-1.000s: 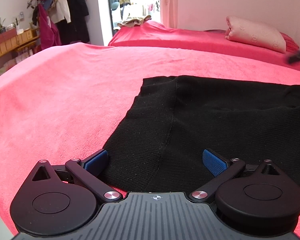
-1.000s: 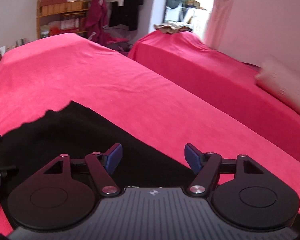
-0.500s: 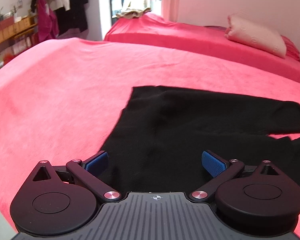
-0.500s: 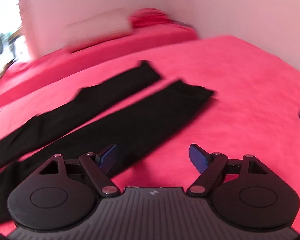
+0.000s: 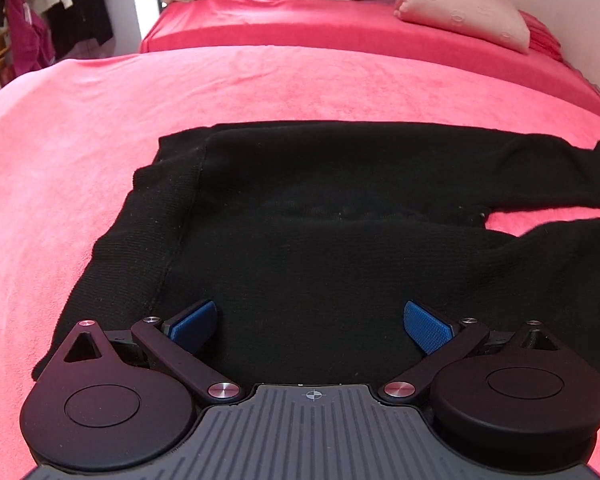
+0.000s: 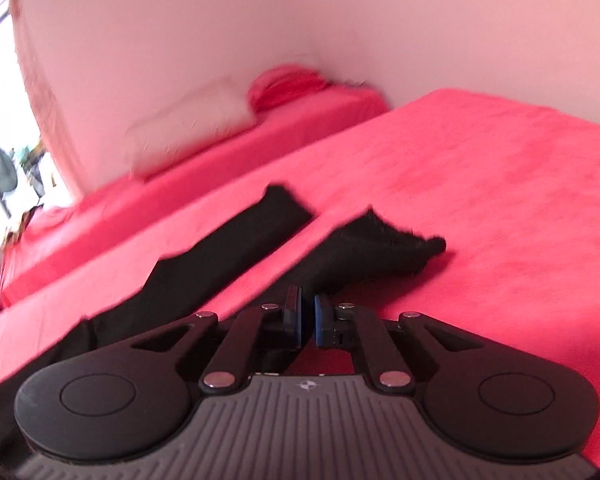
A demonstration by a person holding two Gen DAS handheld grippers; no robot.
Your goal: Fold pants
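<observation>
Black knit pants (image 5: pixel 320 220) lie flat on the red bed cover (image 5: pixel 80 140), waistband to the left, legs running off to the right. My left gripper (image 5: pixel 310 322) is open and empty, low over the waist end. In the right wrist view both legs (image 6: pixel 236 240) stretch away. My right gripper (image 6: pixel 307 316) is shut on the edge of the near pant leg (image 6: pixel 380 256), and that leg's cuff end is bunched and lifted a little. The view is blurred.
A second red bed (image 5: pixel 340 20) with a pale pillow (image 5: pixel 460 12) stands behind, by the pink wall. Hanging clothes (image 5: pixel 40 32) and a doorway are at the far left. Red cover extends on all sides of the pants.
My right gripper has closed on the near pant leg and the cuff has bunched up. My left gripper has dropped closer over the waist end, still open.
</observation>
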